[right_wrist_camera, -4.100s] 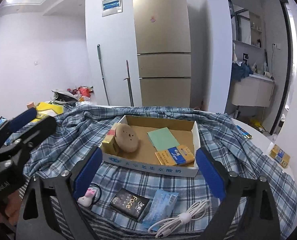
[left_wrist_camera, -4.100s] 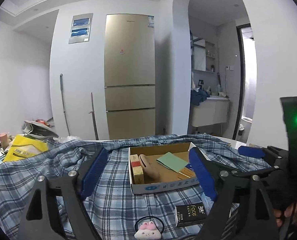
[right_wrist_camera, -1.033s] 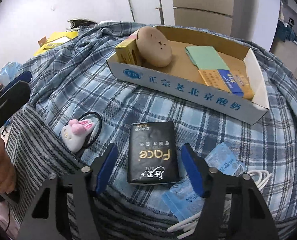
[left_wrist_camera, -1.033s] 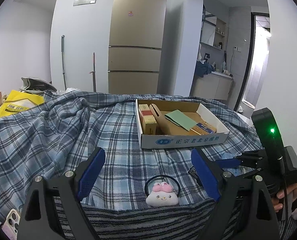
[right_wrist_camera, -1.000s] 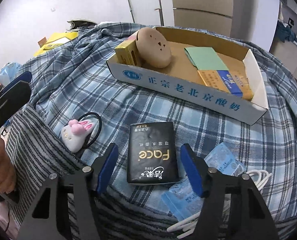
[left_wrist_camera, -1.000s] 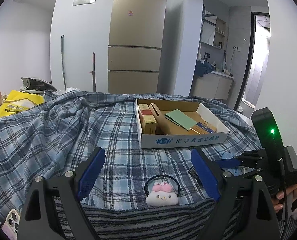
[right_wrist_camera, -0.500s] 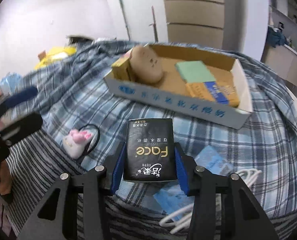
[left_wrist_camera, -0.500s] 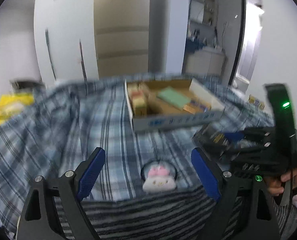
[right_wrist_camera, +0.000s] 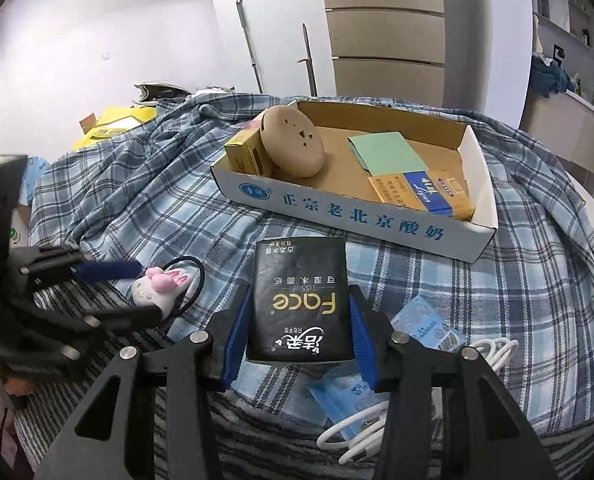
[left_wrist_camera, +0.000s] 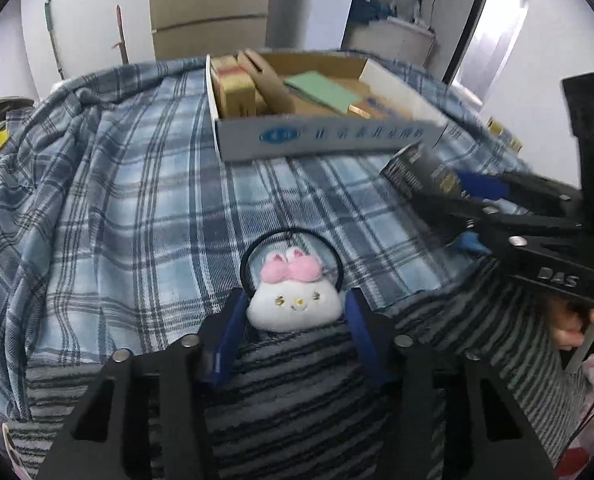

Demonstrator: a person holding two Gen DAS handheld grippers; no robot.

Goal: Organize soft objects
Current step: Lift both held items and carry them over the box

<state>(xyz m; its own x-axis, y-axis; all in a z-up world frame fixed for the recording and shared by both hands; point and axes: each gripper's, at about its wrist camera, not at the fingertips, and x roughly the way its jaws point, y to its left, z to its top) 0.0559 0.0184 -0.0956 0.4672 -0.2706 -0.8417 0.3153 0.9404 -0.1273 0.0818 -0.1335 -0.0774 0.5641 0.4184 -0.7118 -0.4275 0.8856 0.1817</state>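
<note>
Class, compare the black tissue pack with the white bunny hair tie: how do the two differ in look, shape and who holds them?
The tissue pack is black, flat and rectangular with printed lettering; the bunny hair tie is white, rounded and plush, with pink ears and a black elastic loop. The pack sits between the right gripper's pads; the bunny sits between the left gripper's pads. Both lie near the cardboard box.

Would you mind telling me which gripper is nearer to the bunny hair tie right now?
Left. The left gripper has its fingers on either side of the bunny hair tie, closed on it. The right gripper is off to the bunny's right, holding the tissue pack.
</note>
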